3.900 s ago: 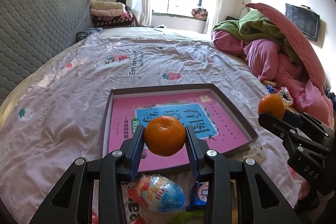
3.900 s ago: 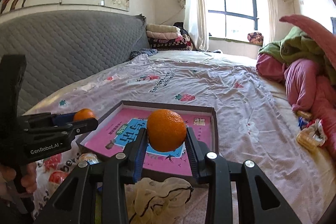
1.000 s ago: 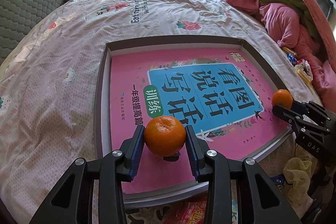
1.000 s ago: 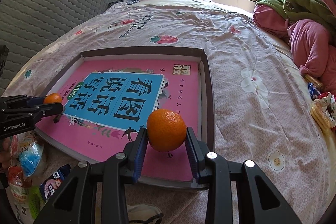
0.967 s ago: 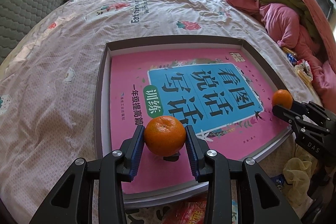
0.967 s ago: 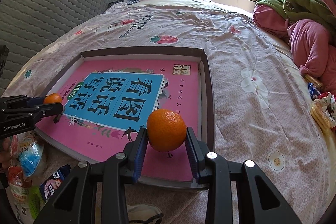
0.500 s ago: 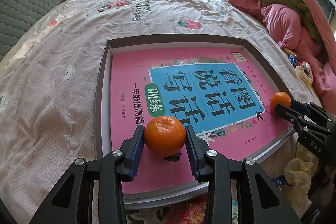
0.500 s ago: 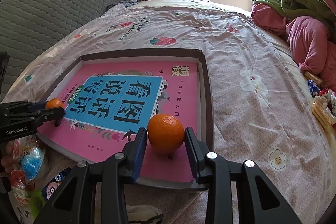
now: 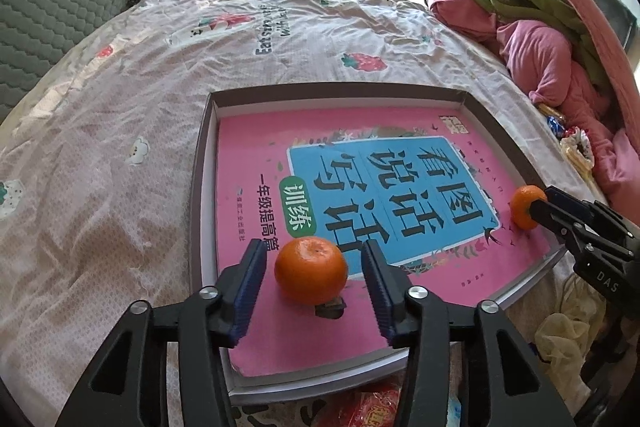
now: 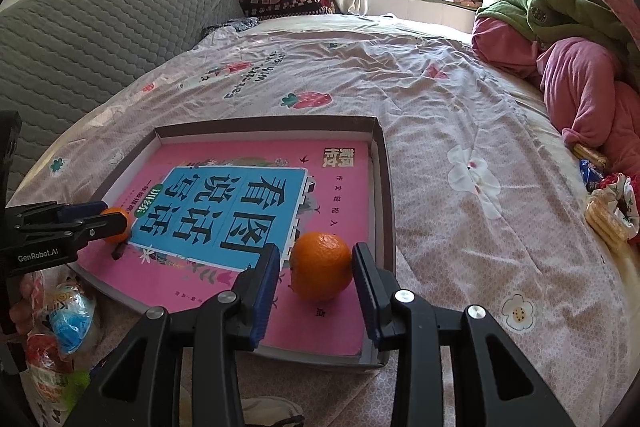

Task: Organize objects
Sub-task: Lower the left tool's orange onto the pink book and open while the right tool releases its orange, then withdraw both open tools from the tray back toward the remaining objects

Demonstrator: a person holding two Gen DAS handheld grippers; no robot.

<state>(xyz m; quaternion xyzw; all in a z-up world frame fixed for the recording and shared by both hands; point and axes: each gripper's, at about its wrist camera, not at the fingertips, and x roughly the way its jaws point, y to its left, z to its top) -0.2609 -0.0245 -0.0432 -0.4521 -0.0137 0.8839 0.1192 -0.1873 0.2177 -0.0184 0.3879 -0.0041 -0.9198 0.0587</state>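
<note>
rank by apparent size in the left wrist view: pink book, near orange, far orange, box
1. box
2. pink book
3. near orange
4. far orange: smaller-looking, perhaps only because it is farther away

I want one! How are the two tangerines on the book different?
The left gripper's tangerine sits clear of both fingers; the right gripper's tangerine touches one. Both jaws have just been opening. Left's lies by the blue title, right's by the tray wall. Both rest on the book.
</note>
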